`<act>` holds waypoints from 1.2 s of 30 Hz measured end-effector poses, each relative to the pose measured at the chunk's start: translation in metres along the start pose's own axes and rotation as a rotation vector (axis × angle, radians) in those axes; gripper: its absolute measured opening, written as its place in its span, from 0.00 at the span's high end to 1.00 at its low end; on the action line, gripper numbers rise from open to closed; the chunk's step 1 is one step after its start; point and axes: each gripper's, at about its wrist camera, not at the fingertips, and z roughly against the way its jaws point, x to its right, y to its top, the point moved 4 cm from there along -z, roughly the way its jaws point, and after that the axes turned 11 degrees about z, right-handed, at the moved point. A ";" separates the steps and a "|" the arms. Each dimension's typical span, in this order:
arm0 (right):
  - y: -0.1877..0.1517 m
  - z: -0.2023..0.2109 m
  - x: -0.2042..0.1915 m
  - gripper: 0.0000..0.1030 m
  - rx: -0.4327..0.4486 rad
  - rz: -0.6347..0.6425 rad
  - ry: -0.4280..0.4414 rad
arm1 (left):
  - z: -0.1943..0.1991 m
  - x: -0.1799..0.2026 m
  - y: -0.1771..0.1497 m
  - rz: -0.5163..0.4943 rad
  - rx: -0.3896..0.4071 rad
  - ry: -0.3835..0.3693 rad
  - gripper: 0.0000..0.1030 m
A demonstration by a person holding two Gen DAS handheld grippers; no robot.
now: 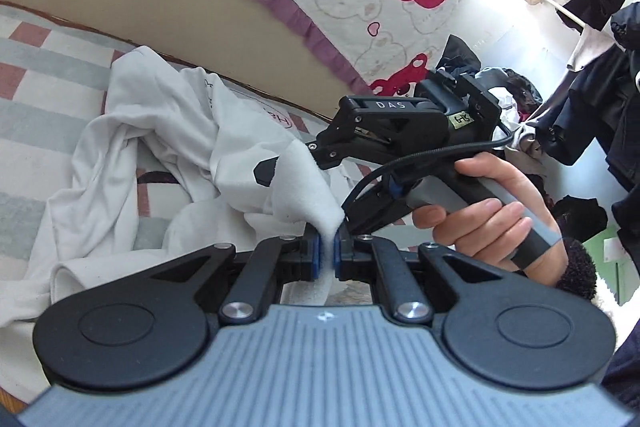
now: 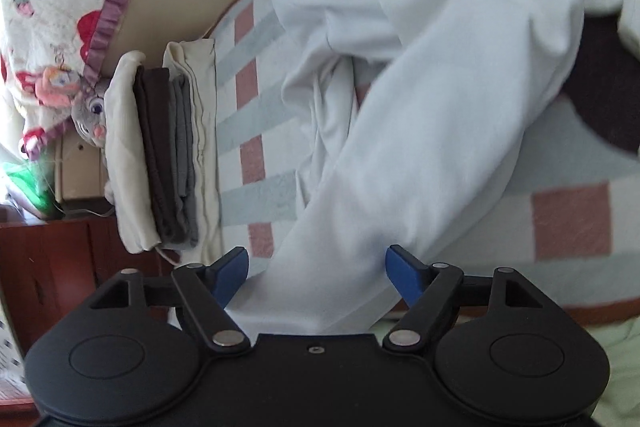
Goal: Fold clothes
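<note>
Across the bed's checked blanket (image 1: 28, 83), a soft weave of pink, grey and white squares, lay a crumpled white garment (image 1: 160, 131) of smooth jersey with a fleecy inner face. At six o'clock in the left wrist view, the left gripper (image 1: 329, 255) had its blue-padded jaws pressed together, pinching a fleecy fold of that garment. Toward three o'clock, a hand (image 1: 492, 211) held the right gripper (image 1: 320, 155), its tip against the cloth. In the right wrist view, the right gripper's (image 2: 316, 267) jaws stood spread, a long white band of the garment (image 2: 420, 107) running between them. At nine o'clock sat a folded stack (image 2: 168, 151) of cream, brown and grey cloth.
</note>
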 end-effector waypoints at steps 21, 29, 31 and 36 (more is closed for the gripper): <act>0.000 0.030 0.010 0.81 0.263 -0.093 0.103 | 0.023 0.007 0.003 -0.084 -0.022 -0.051 0.80; 0.022 0.144 0.030 0.84 0.612 0.153 -0.453 | 0.030 -0.063 0.000 -0.124 -0.074 0.351 0.53; 0.016 0.162 0.045 0.85 0.632 0.163 -0.563 | 0.024 -0.078 -0.003 -0.115 -0.104 0.413 0.53; 0.001 0.162 0.094 0.85 0.513 0.166 -0.809 | -0.001 -0.098 -0.017 -0.007 -0.201 0.384 0.52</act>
